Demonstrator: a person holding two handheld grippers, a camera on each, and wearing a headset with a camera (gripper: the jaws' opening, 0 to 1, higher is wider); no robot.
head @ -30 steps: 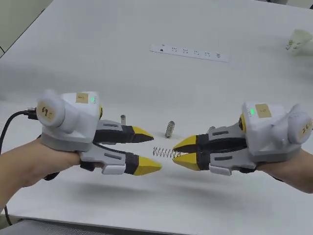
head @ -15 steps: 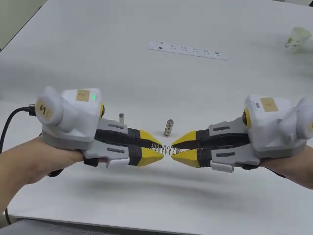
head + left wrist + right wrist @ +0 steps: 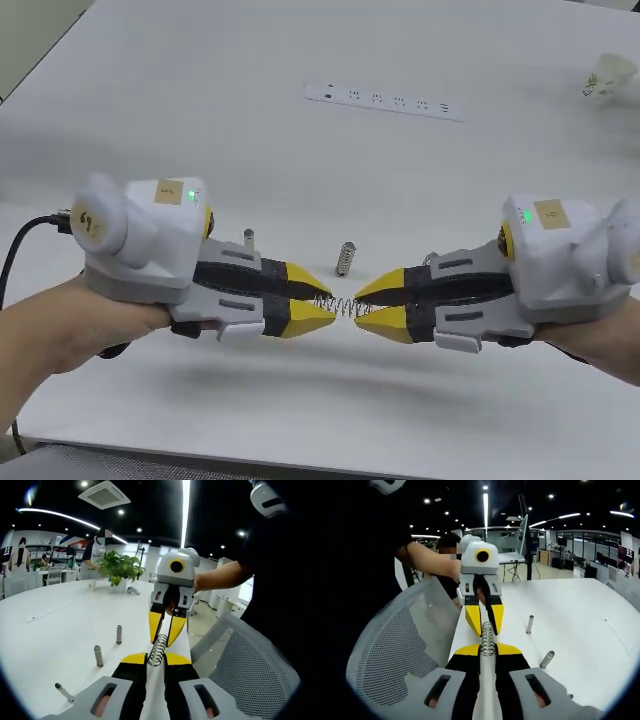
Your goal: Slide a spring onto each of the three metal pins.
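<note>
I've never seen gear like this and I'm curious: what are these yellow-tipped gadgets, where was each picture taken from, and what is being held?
There is no robot arm here. A person holds a hand-operated gripper in each hand, and each one ends in yellow-tipped tongs. The head view comes from a camera on the person's head, looking down at the white table. The two round pictures come from cameras riding on the grippers, each looking along its own tongs toward the other gripper. The left tongs and the right tongs are each shut on one end of a spring, which is held between them. On the table stand a bare metal pin and a pin already wearing a spring. Farther back lies a white power strip.
</note>
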